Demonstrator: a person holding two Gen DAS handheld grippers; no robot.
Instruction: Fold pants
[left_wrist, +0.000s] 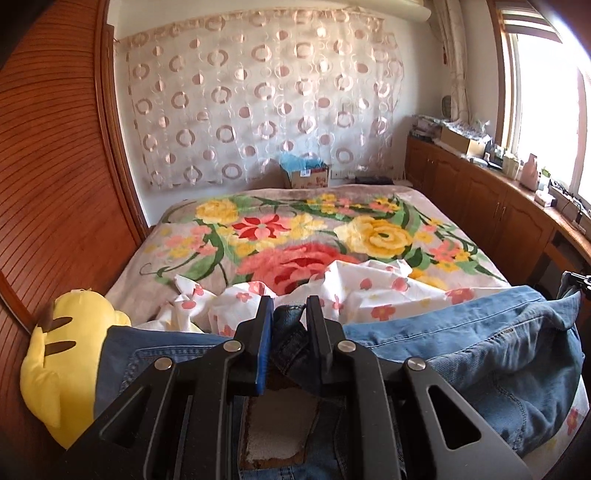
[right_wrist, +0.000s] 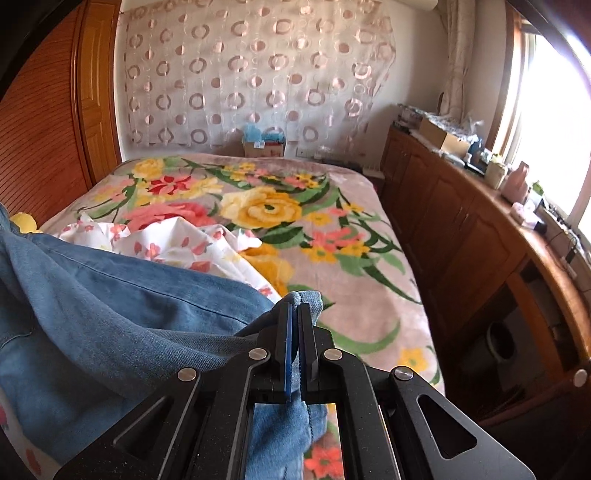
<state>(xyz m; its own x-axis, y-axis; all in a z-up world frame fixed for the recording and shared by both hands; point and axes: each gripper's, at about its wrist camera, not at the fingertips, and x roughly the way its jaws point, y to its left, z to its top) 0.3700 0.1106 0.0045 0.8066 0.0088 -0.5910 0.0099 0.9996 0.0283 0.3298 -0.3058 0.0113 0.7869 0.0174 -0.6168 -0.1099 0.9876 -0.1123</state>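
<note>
Blue denim pants (left_wrist: 480, 350) hang stretched between my two grippers above the near end of the bed. My left gripper (left_wrist: 289, 306) is shut on a thick dark fold of the pants, near the waistband with a brown patch below it. My right gripper (right_wrist: 294, 310) is shut on a thin edge of the pants (right_wrist: 110, 314), which pokes out past the fingertips. The denim spreads from the right gripper to the left in the right wrist view.
The bed carries a floral blanket (left_wrist: 295, 236) and a crumpled white flowered sheet (left_wrist: 369, 291). A yellow plush toy (left_wrist: 62, 354) lies at the left by the wooden wardrobe (left_wrist: 55, 184). Wooden cabinets (right_wrist: 461, 229) with clutter run along the right under the window.
</note>
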